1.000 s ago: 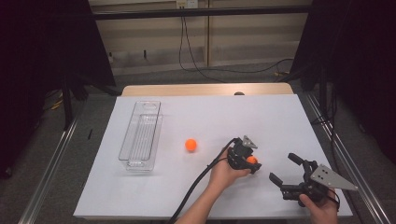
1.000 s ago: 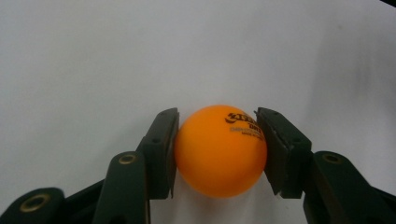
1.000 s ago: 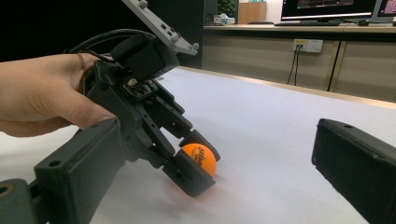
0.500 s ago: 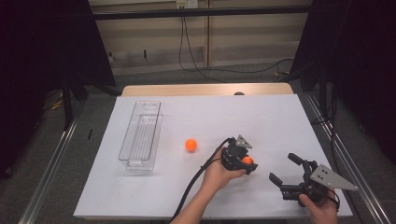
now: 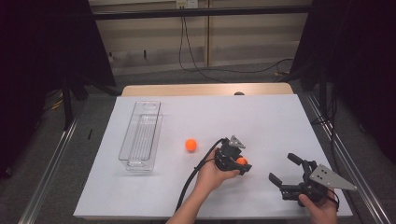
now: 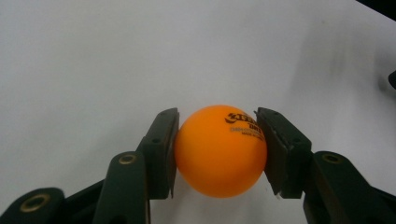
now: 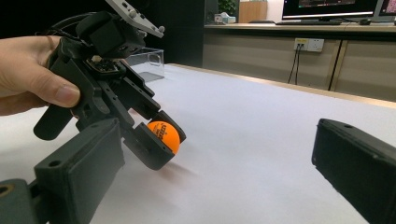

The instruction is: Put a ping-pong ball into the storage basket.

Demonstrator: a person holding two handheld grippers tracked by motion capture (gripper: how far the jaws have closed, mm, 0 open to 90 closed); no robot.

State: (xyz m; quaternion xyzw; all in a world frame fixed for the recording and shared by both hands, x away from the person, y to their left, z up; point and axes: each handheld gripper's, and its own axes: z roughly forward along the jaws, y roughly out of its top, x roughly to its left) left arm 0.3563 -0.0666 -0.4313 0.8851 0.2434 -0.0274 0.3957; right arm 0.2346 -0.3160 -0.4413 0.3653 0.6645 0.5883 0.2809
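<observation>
Orange ball (image 6: pixel 220 150) clamped in left tongs (image 5: pixel 237 163), just off the surface. Right tongs (image 5: pixel 286 169) wide, empty, resting nearby. Second ball (image 5: pixel 190 145) loose beside clear tray (image 5: pixel 141 135), which looks empty. Likely both balls still to go in.

From my seat, the ball (image 6: pixel 219 150) in my left gripper (image 6: pixel 218 154) is bright orange with small black print near its top — the jaws on either side are matte black. A second orange ball (image 5: pixel 190 145) lies farther left on the white table sheet (image 5: pixel 261 121). The tray (image 5: pixel 140 135) at far left is clear, colourless plastic. My right gripper (image 5: pixel 286 171) is black too — its top plate (image 5: pixel 332 177) is grey.
</observation>
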